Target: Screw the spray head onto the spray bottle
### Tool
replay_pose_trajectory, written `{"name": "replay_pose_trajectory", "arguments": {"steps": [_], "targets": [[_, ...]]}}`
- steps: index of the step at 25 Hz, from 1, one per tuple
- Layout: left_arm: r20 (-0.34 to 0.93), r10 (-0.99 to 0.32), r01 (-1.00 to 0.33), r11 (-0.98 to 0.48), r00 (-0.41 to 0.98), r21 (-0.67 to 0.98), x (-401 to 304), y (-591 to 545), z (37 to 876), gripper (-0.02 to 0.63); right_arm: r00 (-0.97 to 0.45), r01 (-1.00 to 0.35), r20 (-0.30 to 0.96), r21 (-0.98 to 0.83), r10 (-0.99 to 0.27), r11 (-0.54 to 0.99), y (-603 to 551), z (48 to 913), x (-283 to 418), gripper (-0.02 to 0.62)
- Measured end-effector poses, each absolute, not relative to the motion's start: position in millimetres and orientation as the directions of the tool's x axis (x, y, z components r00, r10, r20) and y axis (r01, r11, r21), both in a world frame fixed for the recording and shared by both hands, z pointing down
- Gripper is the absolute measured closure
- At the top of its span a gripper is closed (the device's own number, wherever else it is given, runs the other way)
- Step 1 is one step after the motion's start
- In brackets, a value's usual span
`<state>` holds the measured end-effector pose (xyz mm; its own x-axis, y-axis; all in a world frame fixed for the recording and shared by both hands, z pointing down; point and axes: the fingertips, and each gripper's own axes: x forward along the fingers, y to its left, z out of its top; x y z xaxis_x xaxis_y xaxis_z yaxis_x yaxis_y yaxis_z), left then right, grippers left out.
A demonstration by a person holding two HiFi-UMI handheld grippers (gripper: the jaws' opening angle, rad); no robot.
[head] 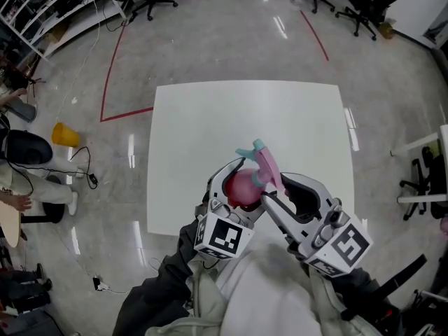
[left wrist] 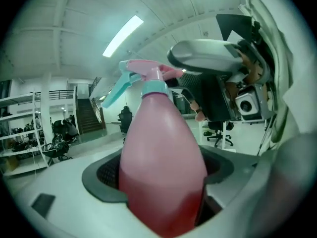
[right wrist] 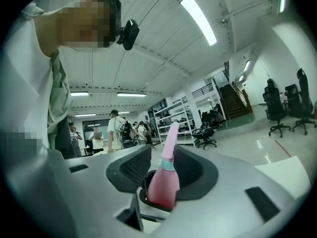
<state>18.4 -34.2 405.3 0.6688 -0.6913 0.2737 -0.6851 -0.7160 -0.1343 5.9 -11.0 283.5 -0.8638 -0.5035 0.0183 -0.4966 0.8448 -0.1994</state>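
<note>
Jaws of our left gripper (left wrist: 161, 180) are standing wide, clamping the pink spray bottle (left wrist: 161, 148) by its body. Jaws of our right gripper (right wrist: 161, 166) are pinching narrow on the spray head (right wrist: 170, 140), which is sitting on the bottle neck. We're holding both tilted at lower centre of the head view, over the near edge of the white table (head: 210, 117).

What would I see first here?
A pink bottle with a pink and teal spray head, held up near the front edge of the white table. The left claw squeezes the bottle, and the right claw pinches the spray head.
</note>
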Motion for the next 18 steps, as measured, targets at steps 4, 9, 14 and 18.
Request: {"name": "replay_pose_trajectory", "arguments": {"steps": [4,9,14,18], "targets": [[0.254,-0.657,-0.655,-0.748,0.71,-0.106,23,-31,396,0.17,-0.919,-0.386,-0.005,-0.197,-0.394,0.901,12,272,-7,0.476],[0.207,-0.527,-0.528,-0.848,0.824,-0.055,26,-17,386,0.17,-0.967,-0.234,-0.095,-0.033,-0.236,0.972,41,251,9,0.472],[0.069,-0.146,-0.145,-0.989,0.987,-0.016,32,39,357,0.17,-0.984,-0.122,0.124,0.082,-0.131,0.989,24,289,25,0.28],[0.086,0.03,0.026,-0.999,0.996,0.042,44,66,356,0.17,-0.999,0.031,-0.043,-0.036,0.03,0.999,22,264,16,0.252]]}}
